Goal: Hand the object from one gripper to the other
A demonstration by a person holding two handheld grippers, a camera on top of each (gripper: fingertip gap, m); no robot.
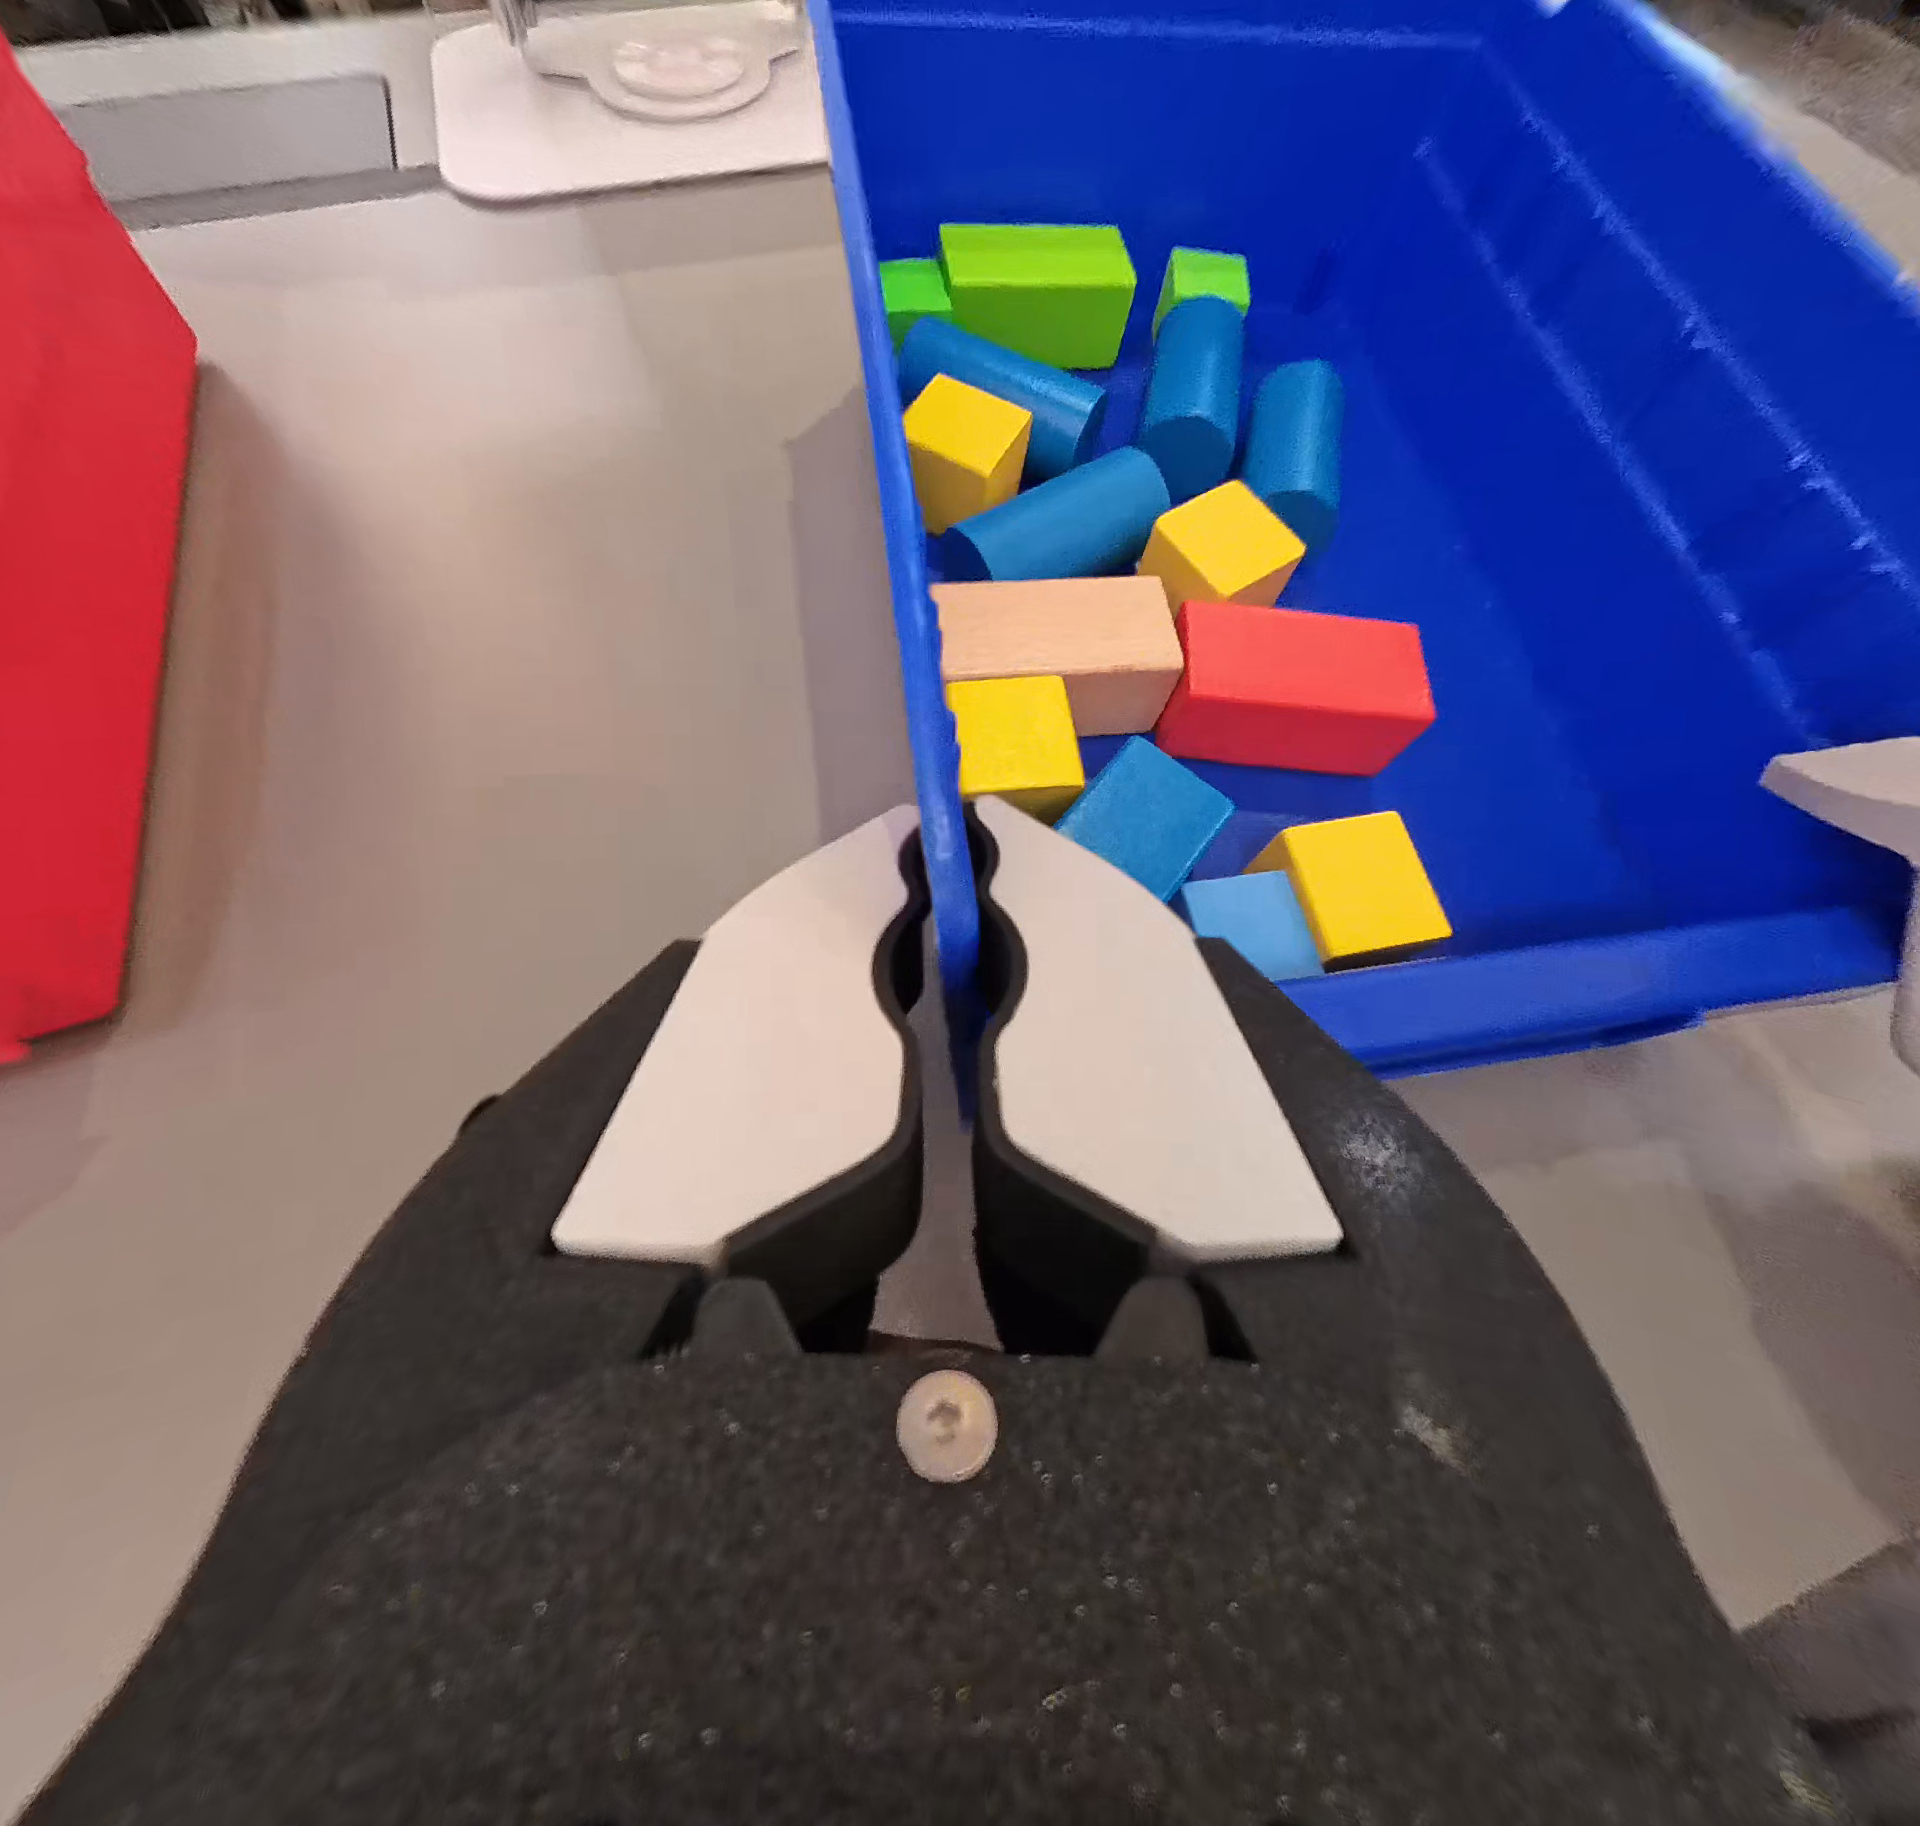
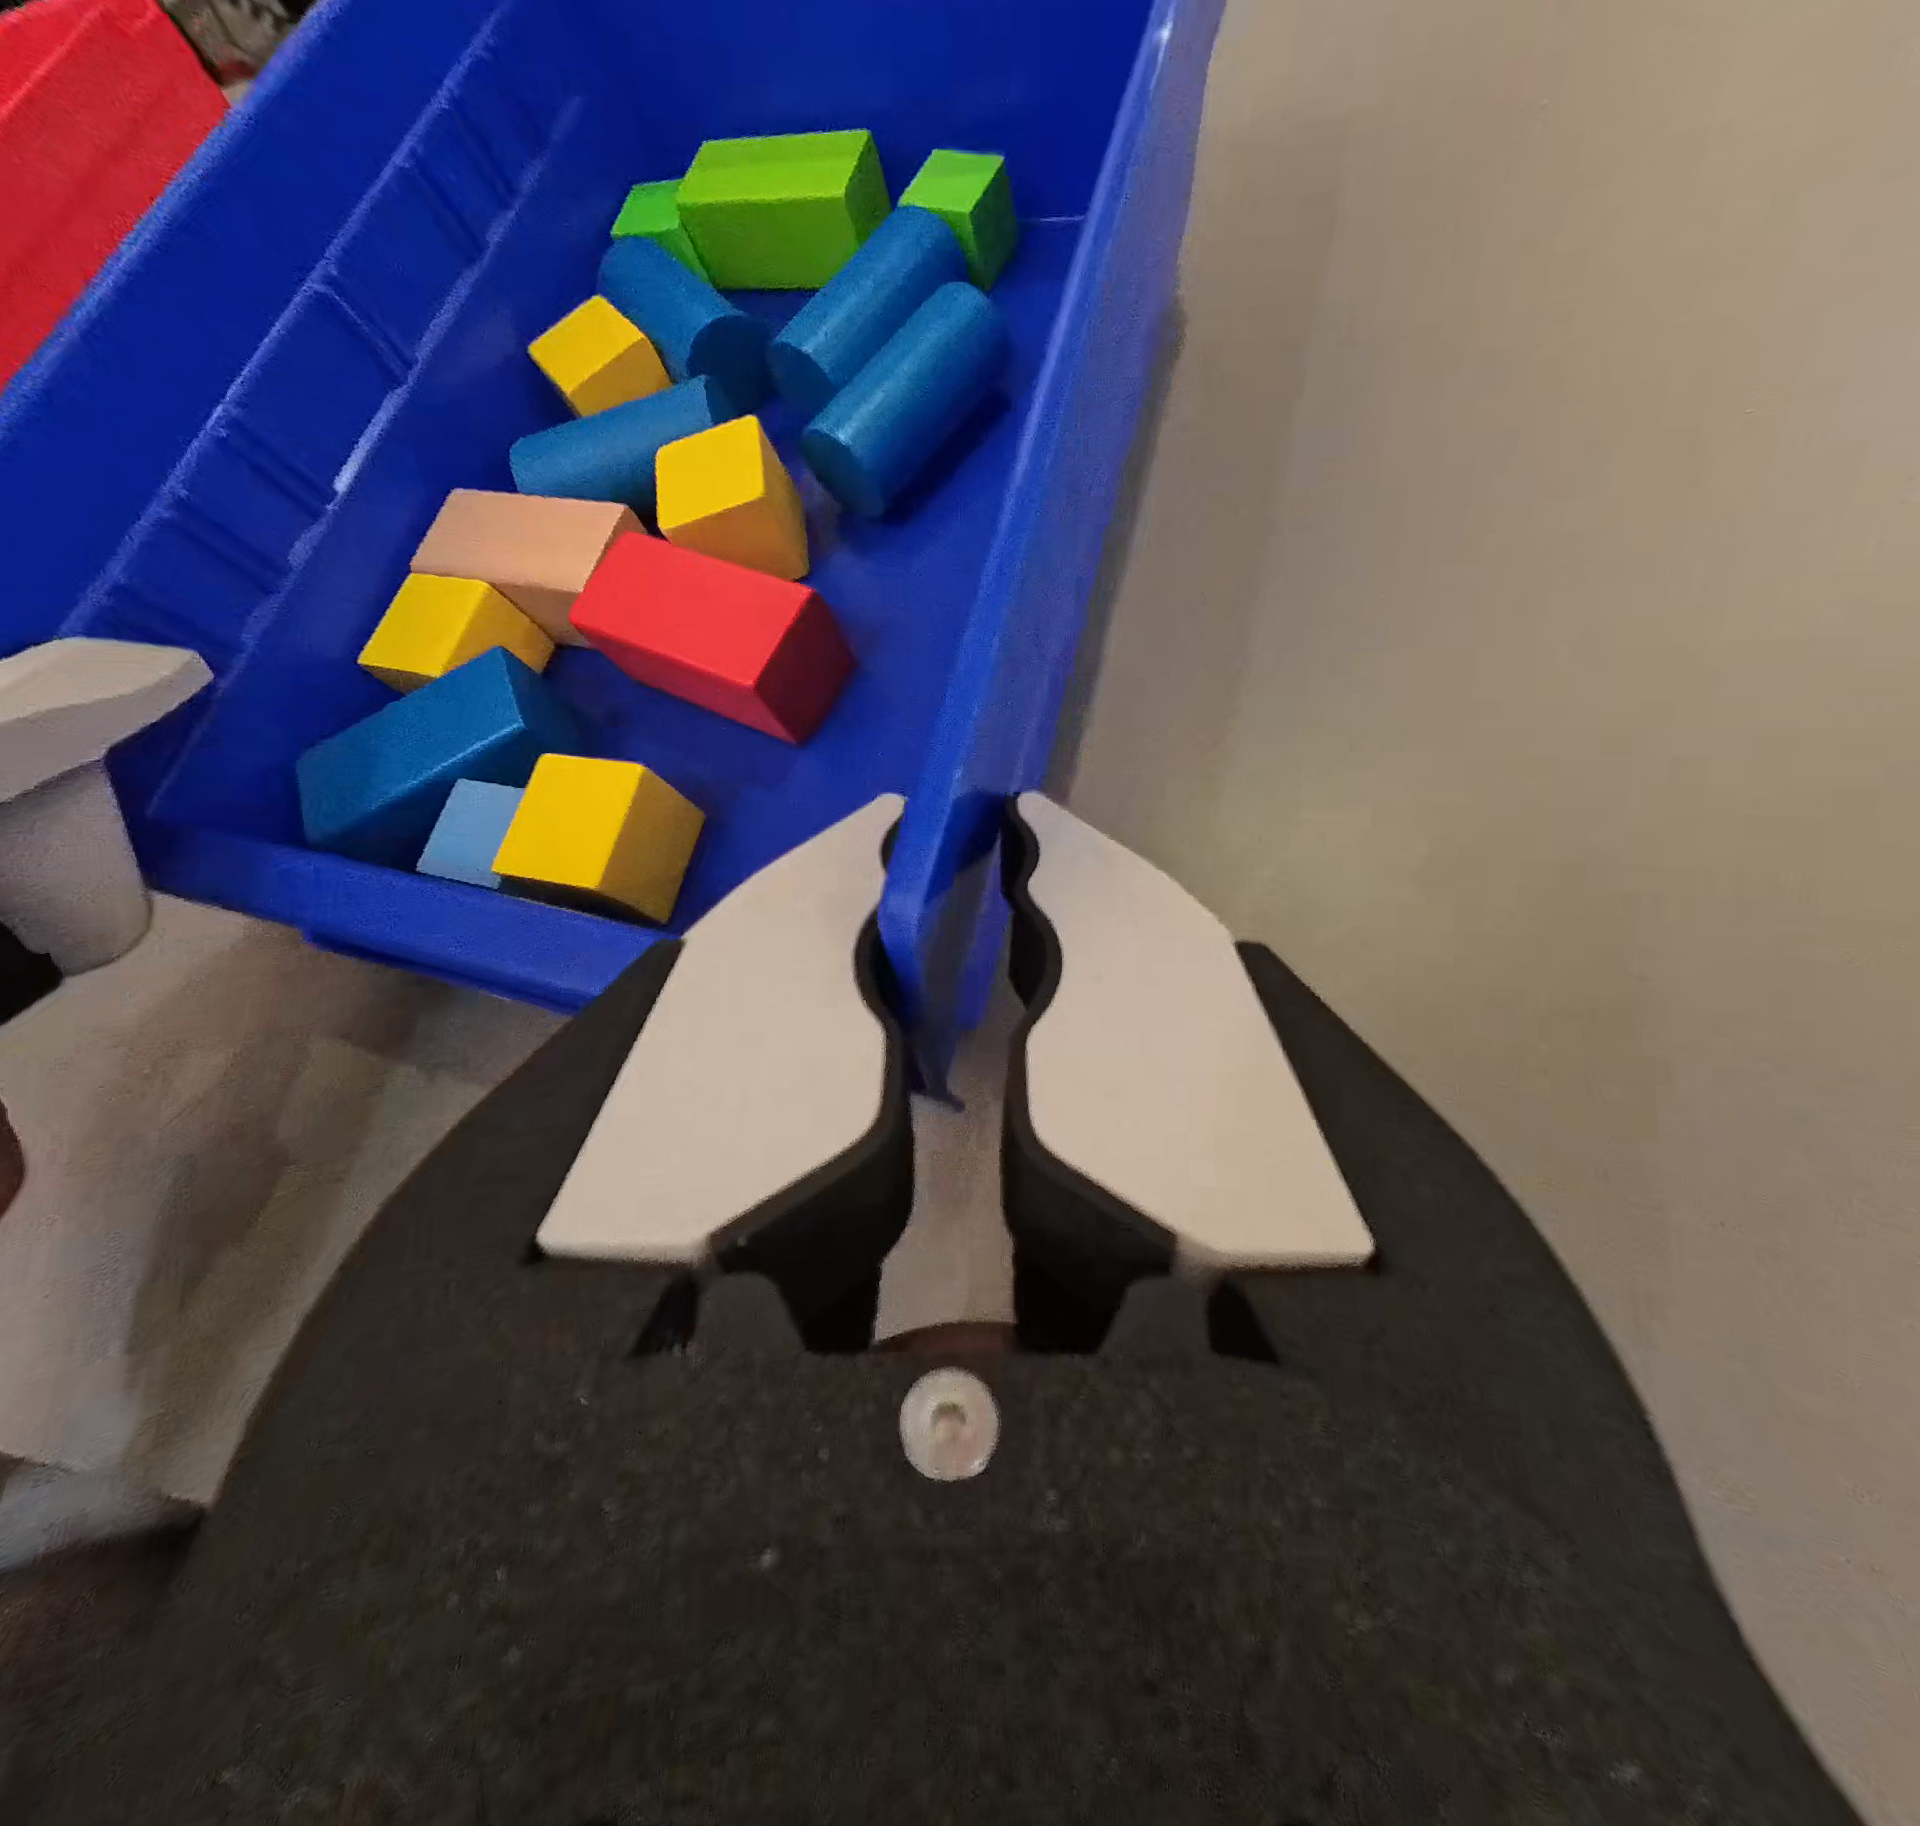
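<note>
In the left wrist view, the left gripper (image 1: 948, 831) at lower centre is pinching the left wall of the blue bin (image 1: 1558, 342), fingers nearly closed on the thin plastic, likely to carry one side while the toy blocks (image 1: 1294, 685) are lying loose at frame centre. In the right wrist view, the right gripper (image 2: 956, 820) is clamping the bin's right wall the same way, so both are sharing the load and neither is letting go for a handover.
</note>
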